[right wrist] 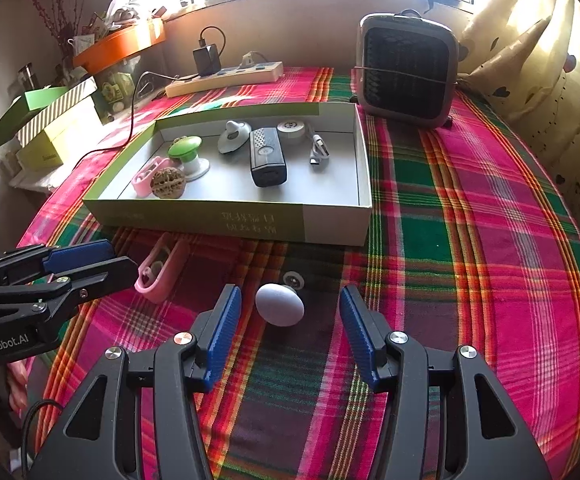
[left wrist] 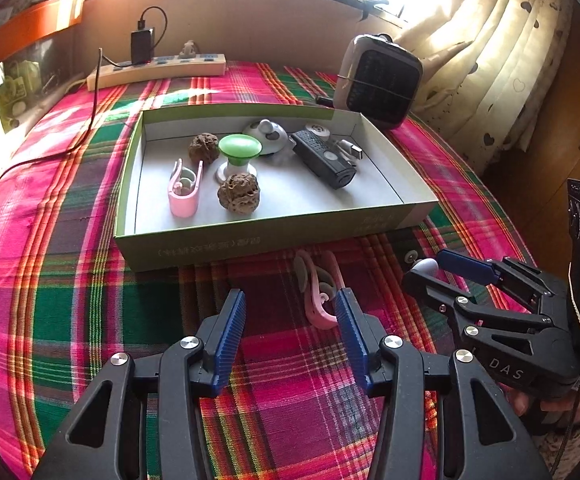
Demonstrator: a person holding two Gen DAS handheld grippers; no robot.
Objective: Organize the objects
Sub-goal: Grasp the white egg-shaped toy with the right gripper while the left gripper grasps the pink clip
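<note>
Fingers of the right gripper [right wrist: 290, 336] stand wide apart around the pale knob [right wrist: 280, 305] on the cloth. Centre it, then close gently, since the rounded top may slip. The left gripper [left wrist: 291, 334], equally wide, points at the pink clip [left wrist: 319, 294] before the green box [left wrist: 226, 240].
</note>
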